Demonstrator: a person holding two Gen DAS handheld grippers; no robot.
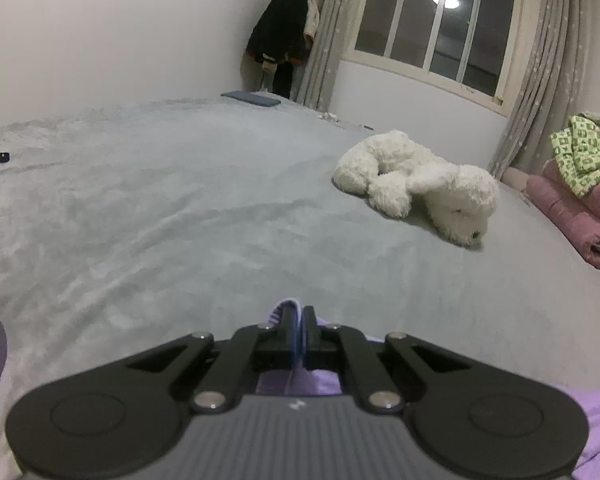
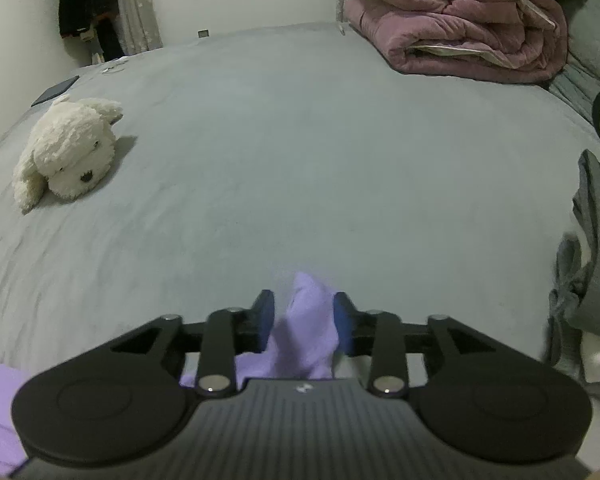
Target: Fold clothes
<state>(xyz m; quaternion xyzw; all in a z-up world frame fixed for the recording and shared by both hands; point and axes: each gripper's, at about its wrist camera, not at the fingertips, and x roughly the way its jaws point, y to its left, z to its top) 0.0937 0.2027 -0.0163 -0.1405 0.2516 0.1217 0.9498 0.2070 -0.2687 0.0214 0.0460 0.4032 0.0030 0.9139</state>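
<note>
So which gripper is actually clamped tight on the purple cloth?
The left gripper: its fingers are pinched together on the purple cloth. The right gripper has its fingers apart, cloth bunched loosely between them.

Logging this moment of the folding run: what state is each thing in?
left gripper: shut on purple garment
right gripper: open, purple cloth bunched between fingers
plush dog: lying on bed
pink quilt: folded, stacked
curtains: drawn open
</note>
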